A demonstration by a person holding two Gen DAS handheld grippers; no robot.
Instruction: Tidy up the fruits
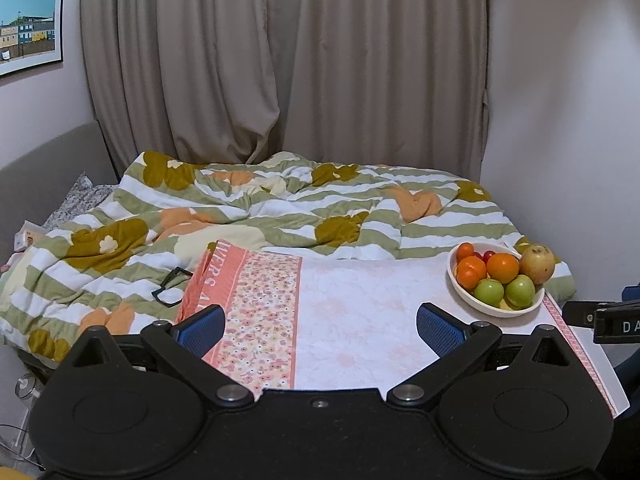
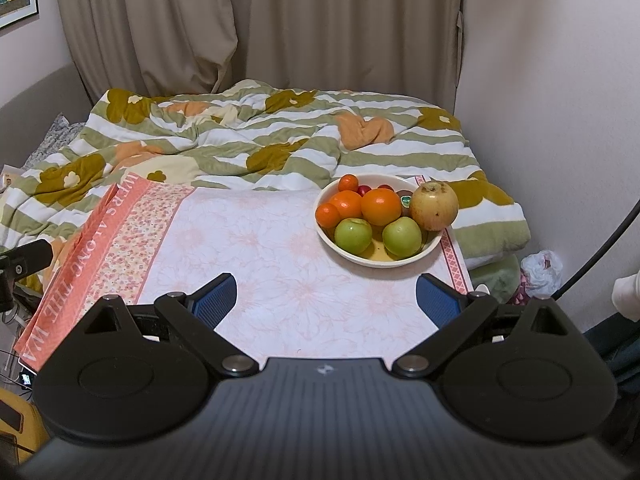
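Fruit bowl waited at the right of a cloth-covered table, both grippers empty.

In the left wrist view, black glasses [image 1: 171, 286] lay on the striped blanket [image 1: 256, 208] at centre left, the left gripper [image 1: 320, 326] stood wide open with nothing between its blue pads at the bottom, and the white bowl [image 1: 494, 308] sat at right. In the right wrist view, the floral tablecloth [image 2: 280, 264] filled the middle, the right gripper [image 2: 326, 298] gaped wide and held nothing, and the bowl at upper right carried oranges [image 2: 381, 206], two green apples [image 2: 353, 235] and a brownish pear [image 2: 434, 206] leaning on its right rim.
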